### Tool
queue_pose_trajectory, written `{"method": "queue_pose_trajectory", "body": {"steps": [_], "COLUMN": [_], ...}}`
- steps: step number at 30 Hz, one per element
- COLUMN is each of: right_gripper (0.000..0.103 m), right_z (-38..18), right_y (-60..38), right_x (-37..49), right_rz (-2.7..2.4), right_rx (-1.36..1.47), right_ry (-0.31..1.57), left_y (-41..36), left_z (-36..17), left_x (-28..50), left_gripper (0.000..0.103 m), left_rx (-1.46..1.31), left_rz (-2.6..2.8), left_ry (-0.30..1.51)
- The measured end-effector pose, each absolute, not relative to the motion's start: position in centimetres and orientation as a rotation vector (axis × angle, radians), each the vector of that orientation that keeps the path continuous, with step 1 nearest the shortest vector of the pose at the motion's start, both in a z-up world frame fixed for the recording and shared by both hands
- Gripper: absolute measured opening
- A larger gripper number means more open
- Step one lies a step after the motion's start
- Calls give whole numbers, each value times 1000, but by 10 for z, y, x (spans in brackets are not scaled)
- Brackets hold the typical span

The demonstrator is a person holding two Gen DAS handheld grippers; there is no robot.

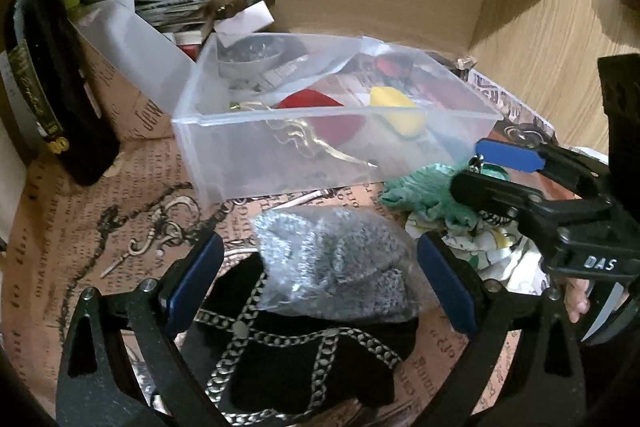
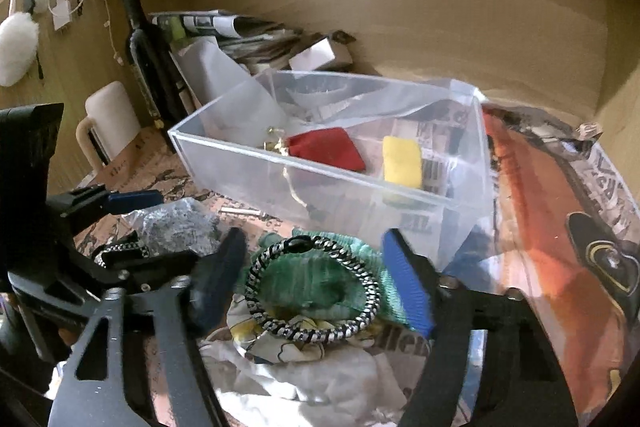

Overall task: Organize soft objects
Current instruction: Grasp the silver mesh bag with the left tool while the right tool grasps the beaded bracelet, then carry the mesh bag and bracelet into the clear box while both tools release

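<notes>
Blue pads line both claws, and each claw stands with its fingers apart, clamped on nothing. Left gripper (image 1: 320, 283) straddles a clear plastic bag of grey knitted fabric (image 1: 336, 259); neither pad visibly touches the bag, which lies partly on a black cloth with a chain print (image 1: 304, 355). Right gripper (image 2: 316, 283) is spread around a silver-and-black braided bracelet (image 2: 312, 291), a closed ring with a black clasp at its far side. The bracelet rests on a crumpled green knit item (image 2: 308, 283), which in turn sits on a white cloth with yellow and dark print (image 2: 280, 351). Whether the right pads touch the green item cannot be told; the left-hand finger is blurred. Just beyond both claws stands a clear plastic box (image 1: 224, 143), open at the top, its front wall near the green item. Inside it lie a red fabric pouch (image 2: 328, 147) with a gold cord and, apart from it to the right, a yellow soft block (image 2: 402, 163). All of this sits on a surface covered with newsprint-patterned paper (image 1: 80, 211). A dark bottle (image 2: 146, 55) stands beyond the box to the left, with a stack of rolled and folded papers (image 2: 240, 35) against the wooden back panel.
</notes>
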State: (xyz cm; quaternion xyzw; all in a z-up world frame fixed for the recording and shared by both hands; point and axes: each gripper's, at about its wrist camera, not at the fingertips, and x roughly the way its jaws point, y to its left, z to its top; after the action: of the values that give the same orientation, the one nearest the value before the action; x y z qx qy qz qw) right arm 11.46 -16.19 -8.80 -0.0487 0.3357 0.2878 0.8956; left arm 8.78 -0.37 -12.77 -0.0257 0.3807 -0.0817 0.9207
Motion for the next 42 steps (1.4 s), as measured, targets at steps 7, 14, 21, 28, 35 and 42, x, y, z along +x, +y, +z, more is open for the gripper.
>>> {"method": "queue_pose_trajectory", "body": {"steps": [7, 14, 21, 28, 35, 42], "right_gripper": [36, 31, 31, 31, 31, 31], "right_z": [-90, -84, -61, -36, -22, -11], "right_y": [-162, -168, -175, -175, -170, -159], "right_x": [114, 111, 101, 97, 108, 127], "right_rz": [608, 607, 600, 594, 591, 589], "right_rx": [-103, -83, -68, -73, -79, -112], "right_ry": [694, 671, 592, 503, 462, 439], "left_y": [-10, -8, -5, -3, 3, 18], "left_z": [-136, -129, -105, -73, -46, -34], "left_x": [85, 80, 69, 61, 72, 95], "left_gripper": [77, 58, 51, 51, 51, 51], "left_rx": [-53, -68, -64, -59, -60, -78], "left_rz": [-186, -182, -181, -174, -144, -115], "left_ry": [784, 754, 679, 574, 501, 487]}}
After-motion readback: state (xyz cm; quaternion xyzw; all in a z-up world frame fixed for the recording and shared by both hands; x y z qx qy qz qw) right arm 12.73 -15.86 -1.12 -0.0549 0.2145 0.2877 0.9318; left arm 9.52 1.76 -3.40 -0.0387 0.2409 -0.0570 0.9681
